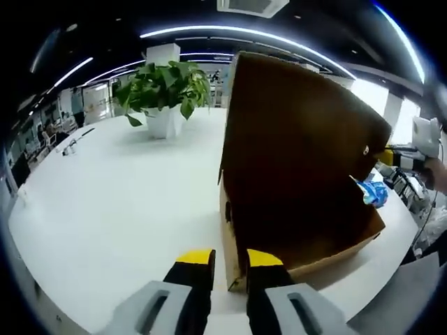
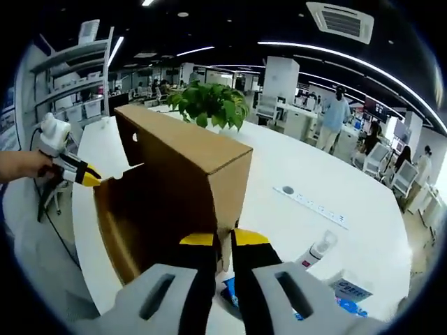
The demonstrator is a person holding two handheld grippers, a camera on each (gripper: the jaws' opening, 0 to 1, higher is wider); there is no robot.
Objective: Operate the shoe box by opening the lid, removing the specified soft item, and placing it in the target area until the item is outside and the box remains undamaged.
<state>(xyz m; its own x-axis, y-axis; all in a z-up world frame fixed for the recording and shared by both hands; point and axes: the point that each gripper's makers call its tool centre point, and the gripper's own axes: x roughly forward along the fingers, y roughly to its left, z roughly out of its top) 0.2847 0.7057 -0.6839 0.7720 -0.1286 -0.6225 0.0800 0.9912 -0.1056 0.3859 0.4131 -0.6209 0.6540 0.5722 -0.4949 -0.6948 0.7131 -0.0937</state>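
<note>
We work in an open office, at a long white table [image 1: 119, 209] with a potted plant [image 1: 164, 91] beyond the shoe box [image 1: 293, 181]. Our left gripper [image 1: 229, 269] pinches the box's near corner edge between narrowly set jaws; our right gripper [image 2: 216, 251] does likewise at the box's opposite side, beside a spray bottle [image 2: 318, 250]. The lid [image 2: 188, 143] stands raised, so we judge opening nearly done. The soft item inside we cannot see. Next, we should free one gripper and reach gently in.

No text, label or number is legible on any object here.
</note>
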